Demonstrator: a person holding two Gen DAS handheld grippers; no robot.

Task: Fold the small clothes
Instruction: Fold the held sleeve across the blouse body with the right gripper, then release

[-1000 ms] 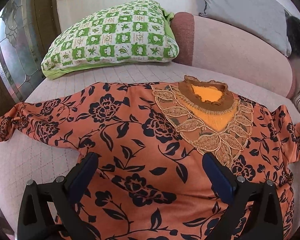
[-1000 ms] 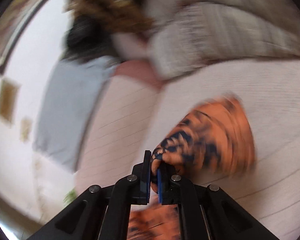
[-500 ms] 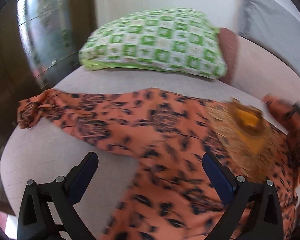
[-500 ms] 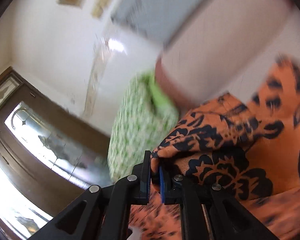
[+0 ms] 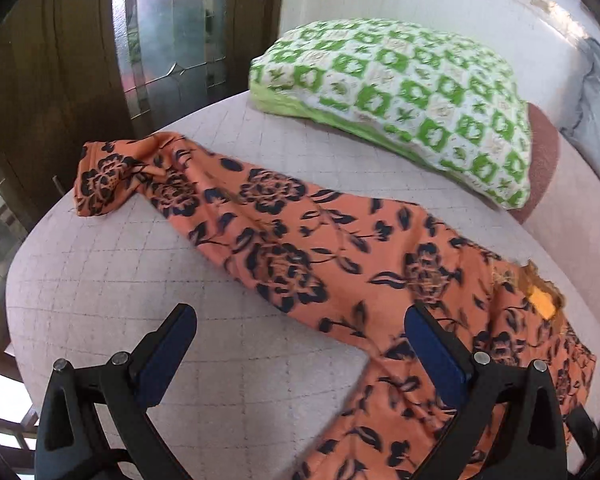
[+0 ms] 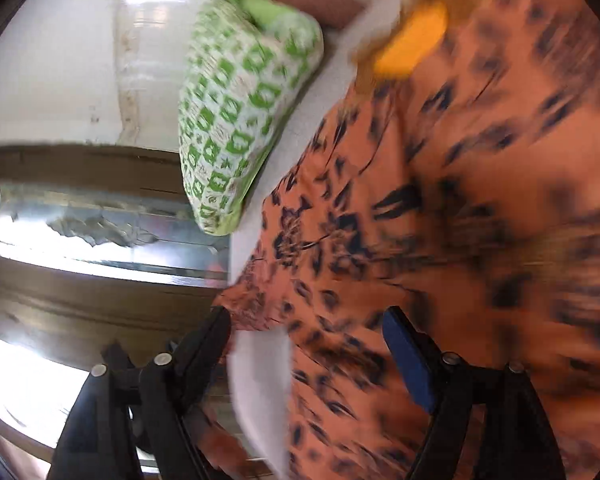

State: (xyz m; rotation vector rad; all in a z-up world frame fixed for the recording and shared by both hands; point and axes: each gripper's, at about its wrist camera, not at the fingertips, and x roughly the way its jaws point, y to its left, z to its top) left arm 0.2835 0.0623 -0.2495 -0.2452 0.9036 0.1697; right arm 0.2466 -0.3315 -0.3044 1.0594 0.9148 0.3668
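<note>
An orange top with a black flower print (image 5: 292,248) lies on a pale quilted seat (image 5: 100,280). Its left sleeve (image 5: 112,176) stretches out to the far left, bunched at the cuff. The yellow neck opening (image 5: 540,300) shows at the right. My left gripper (image 5: 300,320) hovers open over the seat and the garment's lower edge, nothing between its fingers. In the blurred right wrist view the same top (image 6: 480,208) fills the right side. My right gripper (image 6: 306,320) is opening just above the cloth; its pads press on nothing.
A green and white checked pillow (image 5: 404,96) lies at the back of the seat. A wooden door with leaded glass (image 5: 172,32) stands beyond the seat's left edge. A grey cushion (image 5: 596,92) rests at the far right.
My right gripper swung across over the top with a sleeve pinched in it, then let the cloth go and opened. My left gripper moved left, bringing the outstretched left sleeve into view.
</note>
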